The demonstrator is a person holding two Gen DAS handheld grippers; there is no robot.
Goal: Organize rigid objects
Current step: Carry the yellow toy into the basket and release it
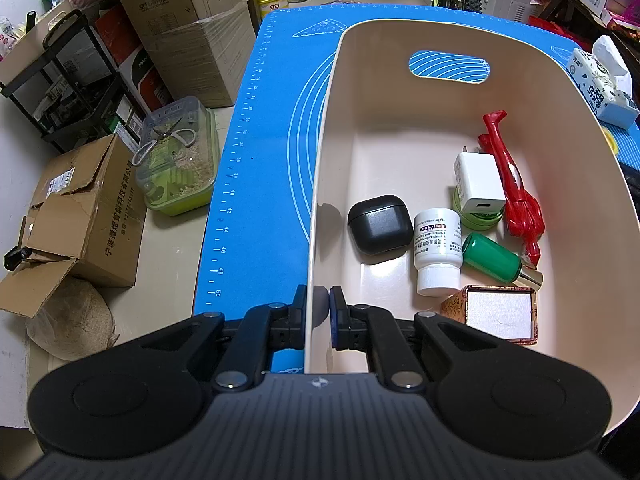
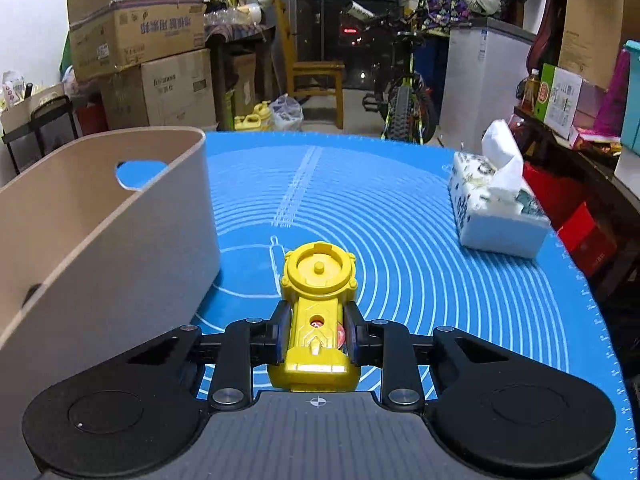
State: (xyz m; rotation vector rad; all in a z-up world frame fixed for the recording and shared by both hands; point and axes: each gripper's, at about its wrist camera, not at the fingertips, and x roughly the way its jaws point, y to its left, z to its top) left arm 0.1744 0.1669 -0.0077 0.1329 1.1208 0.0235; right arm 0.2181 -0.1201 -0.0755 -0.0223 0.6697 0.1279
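Yellow toy (image 2: pixel 316 316) seemingly between right fingers (image 2: pixel 282 330).

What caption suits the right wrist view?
Right gripper clamps a yellow toy launcher over the blue mat, beside the beige bin.

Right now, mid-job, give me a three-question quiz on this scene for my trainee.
1. True or false: the left tongs straddle the wall of the beige bin.
2. What do the right tongs hold? A) white charger B) yellow toy C) tissue pack
3. Fill in: in the bin, the white pill bottle lies between the black earbud case and the ____ bottle.

Key
1. True: one finger sits outside the wall, one inside.
2. B: the yellow toy sits between the fingers, above the blue mat. The white charger is already in the bin; the tissue pack stands on the mat.
3. Green: the green bottle.
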